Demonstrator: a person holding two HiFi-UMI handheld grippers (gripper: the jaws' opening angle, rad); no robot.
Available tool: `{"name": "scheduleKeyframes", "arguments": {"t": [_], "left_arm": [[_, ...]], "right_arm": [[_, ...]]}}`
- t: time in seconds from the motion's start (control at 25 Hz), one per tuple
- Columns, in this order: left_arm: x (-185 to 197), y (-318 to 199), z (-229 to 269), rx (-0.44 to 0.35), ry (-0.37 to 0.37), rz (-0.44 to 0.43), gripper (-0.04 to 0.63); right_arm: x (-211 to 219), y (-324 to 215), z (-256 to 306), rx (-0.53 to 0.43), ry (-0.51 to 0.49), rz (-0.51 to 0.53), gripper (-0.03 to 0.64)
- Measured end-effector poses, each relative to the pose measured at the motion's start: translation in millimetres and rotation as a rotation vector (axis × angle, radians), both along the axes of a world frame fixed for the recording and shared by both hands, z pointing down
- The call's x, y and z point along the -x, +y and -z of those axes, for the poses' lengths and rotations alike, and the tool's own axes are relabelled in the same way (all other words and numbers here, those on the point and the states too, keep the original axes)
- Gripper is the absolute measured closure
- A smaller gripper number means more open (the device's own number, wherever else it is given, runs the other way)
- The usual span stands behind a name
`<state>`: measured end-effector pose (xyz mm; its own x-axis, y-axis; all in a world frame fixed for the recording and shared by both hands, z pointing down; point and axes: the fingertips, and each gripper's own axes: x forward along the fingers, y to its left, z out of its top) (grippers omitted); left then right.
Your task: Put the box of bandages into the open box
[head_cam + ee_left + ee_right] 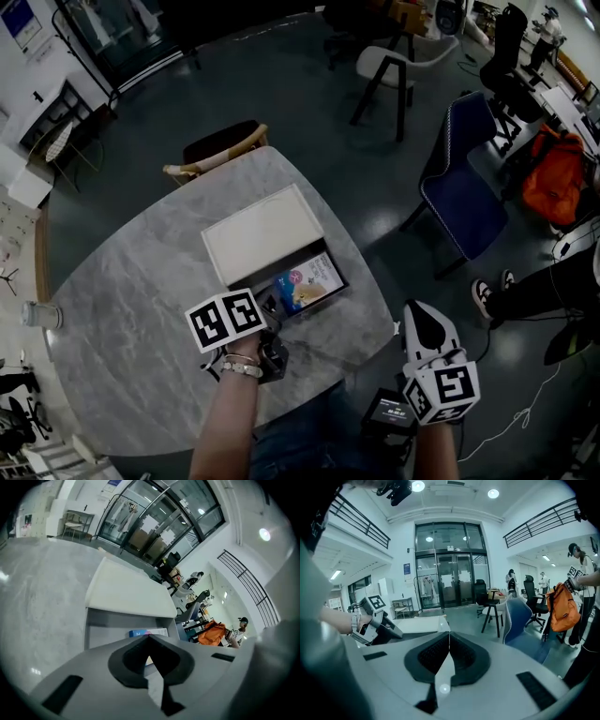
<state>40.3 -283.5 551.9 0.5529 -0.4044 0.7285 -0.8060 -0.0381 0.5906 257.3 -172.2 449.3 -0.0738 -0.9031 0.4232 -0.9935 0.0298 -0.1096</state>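
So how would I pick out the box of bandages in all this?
Find the grey marble table in the middle of the room. Toward its right side lies an open box with its white lid flipped back. The box of bandages lies inside it, the only colourful thing there, blue with a picture.

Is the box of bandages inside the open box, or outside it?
Inside: the box of bandages lies flat in the lower half of the open box.
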Motion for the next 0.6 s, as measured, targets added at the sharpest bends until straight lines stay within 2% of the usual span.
{"name": "scheduleKeyframes", "arguments": {"t": [0.24, 0.6], "left_arm": [[42.4, 3.7, 7.1, -0.041, -0.003, 0.055, 0.584], [155.0, 18.0, 19.3, -0.12, 0.013, 0.305, 0.584]], "right_arm": [[10.5, -11.3, 1.0, 0.003, -0.012, 0.032, 0.592], [41.5, -41.6, -2.6, -0.003, -0.089, 0.113, 0.592]]}}
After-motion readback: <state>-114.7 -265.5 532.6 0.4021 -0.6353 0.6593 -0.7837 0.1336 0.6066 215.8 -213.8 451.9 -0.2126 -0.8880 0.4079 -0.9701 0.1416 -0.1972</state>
